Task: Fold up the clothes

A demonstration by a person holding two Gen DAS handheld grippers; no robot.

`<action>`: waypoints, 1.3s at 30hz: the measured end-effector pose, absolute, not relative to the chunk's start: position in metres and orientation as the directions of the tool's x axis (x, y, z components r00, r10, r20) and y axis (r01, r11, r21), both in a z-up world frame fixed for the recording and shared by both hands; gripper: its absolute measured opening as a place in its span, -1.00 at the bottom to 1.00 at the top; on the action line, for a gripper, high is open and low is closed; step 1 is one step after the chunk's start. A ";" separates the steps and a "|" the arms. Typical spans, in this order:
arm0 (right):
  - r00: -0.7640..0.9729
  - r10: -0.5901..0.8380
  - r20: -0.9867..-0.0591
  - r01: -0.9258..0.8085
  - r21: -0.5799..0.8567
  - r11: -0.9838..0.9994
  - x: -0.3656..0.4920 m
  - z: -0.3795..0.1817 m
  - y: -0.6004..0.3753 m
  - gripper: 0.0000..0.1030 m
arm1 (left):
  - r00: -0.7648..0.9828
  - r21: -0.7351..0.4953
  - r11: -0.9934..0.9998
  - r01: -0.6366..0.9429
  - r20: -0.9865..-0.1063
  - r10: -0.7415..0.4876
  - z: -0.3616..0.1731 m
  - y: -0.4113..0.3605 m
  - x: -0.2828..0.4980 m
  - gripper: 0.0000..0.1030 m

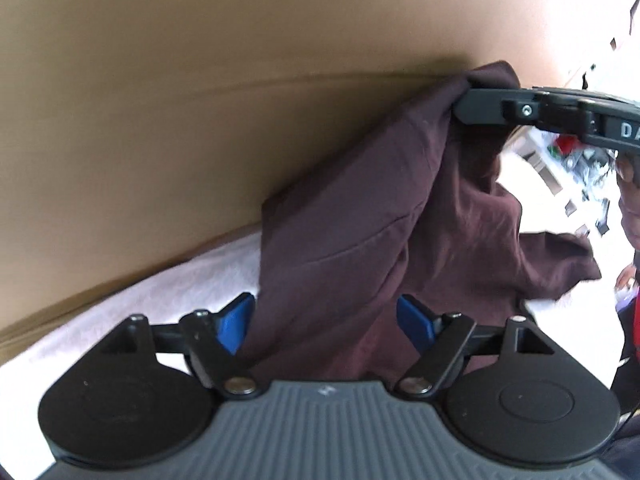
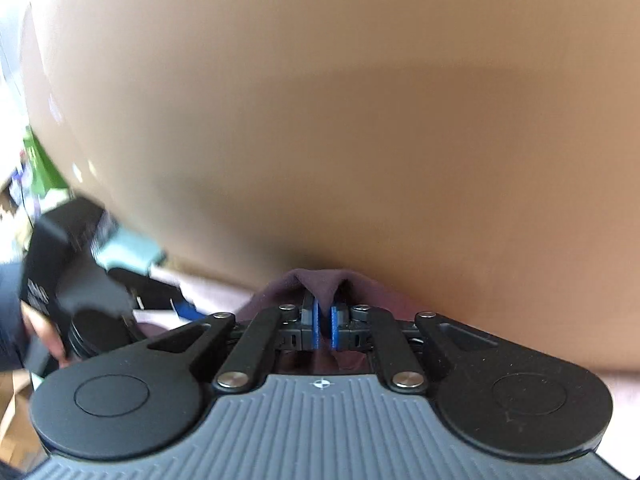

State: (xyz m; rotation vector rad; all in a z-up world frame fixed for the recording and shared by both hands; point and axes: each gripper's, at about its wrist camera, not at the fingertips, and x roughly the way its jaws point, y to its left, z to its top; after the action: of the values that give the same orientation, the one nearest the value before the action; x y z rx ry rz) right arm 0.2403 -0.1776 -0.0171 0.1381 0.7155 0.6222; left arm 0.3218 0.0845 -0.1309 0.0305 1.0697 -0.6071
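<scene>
The left gripper (image 1: 324, 322) is built from a grey ribbed body flanked by two round black discs. Black linkage arms are fastened to it with silver screws, and its fingers (image 1: 236, 322) are faced with blue pads. The same construction is seen on the right gripper (image 2: 324, 326): grey ribbed housing, a small crosshair mark at its front edge, black discs, silver pivots and blue pads. In the left wrist view, white letters "DA" are printed on the right gripper's black side. A hand (image 1: 628, 196) is partly seen behind it.
</scene>
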 end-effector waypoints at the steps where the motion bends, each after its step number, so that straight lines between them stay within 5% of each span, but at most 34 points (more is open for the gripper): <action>1: 0.590 0.581 -0.561 -0.483 0.331 0.810 0.240 -0.016 -0.178 -0.87 | 0.343 -0.269 0.839 0.473 -0.821 -0.457 -0.130 0.083 0.322 0.11; 2: 0.595 0.584 -0.552 -0.480 0.339 0.809 0.239 -0.014 -0.179 -0.87 | 0.355 -0.248 0.849 0.466 -0.827 -0.436 -0.130 0.080 0.322 -0.59; 5: 0.596 0.565 -0.570 -0.480 0.310 0.820 0.239 -0.020 -0.175 -0.88 | 0.456 -0.113 0.899 0.422 -0.831 -0.318 -0.131 0.075 0.324 -0.72; 7: 0.602 0.532 -0.596 -0.468 0.277 0.839 0.238 -0.029 -0.173 -0.87 | 0.522 -0.062 0.925 0.374 -0.811 -0.265 -0.130 0.076 0.324 -0.66; 10: 0.616 0.481 -0.624 -0.437 0.238 0.867 0.235 -0.044 -0.173 -0.82 | 0.596 0.090 0.937 0.336 -0.791 -0.138 -0.144 0.064 0.326 -0.21; 12: 0.606 0.443 -0.661 -0.394 0.234 0.889 0.238 -0.057 -0.175 -0.46 | 0.577 0.111 0.942 0.316 -0.811 -0.098 -0.150 0.065 0.325 0.49; 14: 0.598 0.395 -0.697 -0.348 0.218 0.912 0.238 -0.065 -0.179 -0.16 | 0.573 0.093 0.951 0.295 -0.814 -0.098 -0.141 0.079 0.318 0.77; 22: 0.687 0.313 -0.655 -0.217 0.227 0.950 0.175 -0.035 -0.238 -0.10 | 0.573 0.016 0.981 0.193 -0.814 -0.099 -0.098 0.137 0.279 0.73; 26: 0.660 0.366 -0.656 -0.205 0.311 0.928 0.113 -0.030 -0.260 -0.09 | 0.564 -0.133 0.978 0.158 -0.801 -0.201 -0.069 0.170 0.223 0.61; 36: 0.486 0.416 -0.769 -0.149 0.396 0.906 0.028 -0.084 -0.199 -0.09 | 0.453 -0.179 0.980 0.090 -0.869 -0.200 -0.129 0.173 0.185 0.32; 39: 0.529 0.375 -0.761 -0.199 0.318 0.927 0.033 -0.083 -0.189 -0.09 | 0.447 -0.179 0.981 0.077 -0.873 -0.195 -0.138 0.170 0.192 0.32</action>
State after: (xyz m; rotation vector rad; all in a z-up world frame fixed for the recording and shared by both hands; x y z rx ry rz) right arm 0.0325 -0.1892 -0.0831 0.2017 0.9540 0.3458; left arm 0.1916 0.1700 -0.1378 -0.1189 1.0951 -0.1690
